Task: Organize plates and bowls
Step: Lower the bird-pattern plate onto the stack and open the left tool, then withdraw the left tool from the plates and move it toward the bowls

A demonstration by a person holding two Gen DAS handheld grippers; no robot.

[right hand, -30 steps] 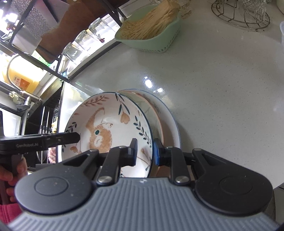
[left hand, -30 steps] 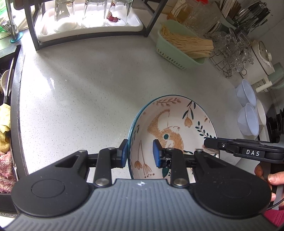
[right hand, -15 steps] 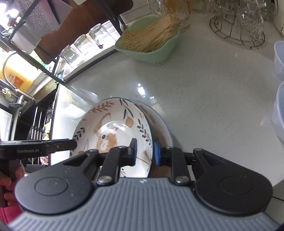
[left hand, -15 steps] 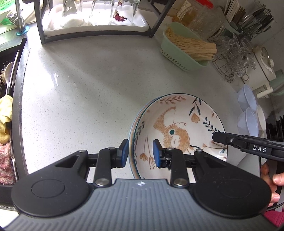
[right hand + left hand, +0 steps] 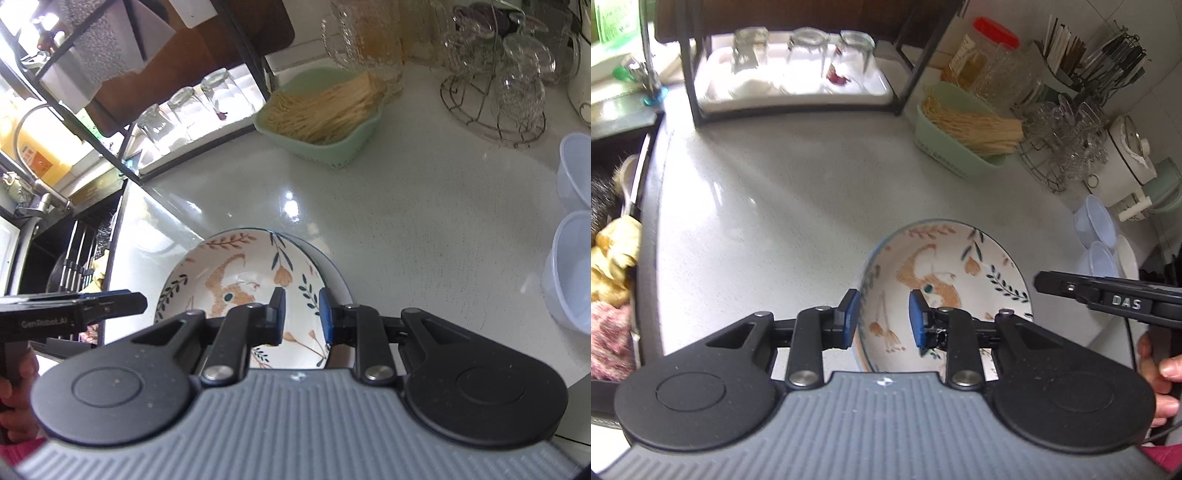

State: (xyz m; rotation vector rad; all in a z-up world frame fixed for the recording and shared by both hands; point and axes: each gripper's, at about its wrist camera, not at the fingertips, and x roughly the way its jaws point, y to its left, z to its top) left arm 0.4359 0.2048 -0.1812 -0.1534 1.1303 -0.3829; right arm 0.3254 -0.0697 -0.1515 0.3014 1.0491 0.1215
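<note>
Two grippers flank a cat-patterned bowl (image 5: 945, 280) near the front edge of the speckled bench (image 5: 798, 206). The left gripper (image 5: 882, 317) straddles the bowl's left rim, jaws parted. The right gripper (image 5: 302, 314) straddles the right rim, jaws also apart; whether the pads touch cannot be told. A pale plate (image 5: 338, 280) peeks from underneath.

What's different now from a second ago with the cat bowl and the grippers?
Both grippers, left and right, have opened wider around the rim of the patterned bowl, apparently releasing it onto the stack of dishes beneath. The green basket and plastic bowls stayed put.
</note>
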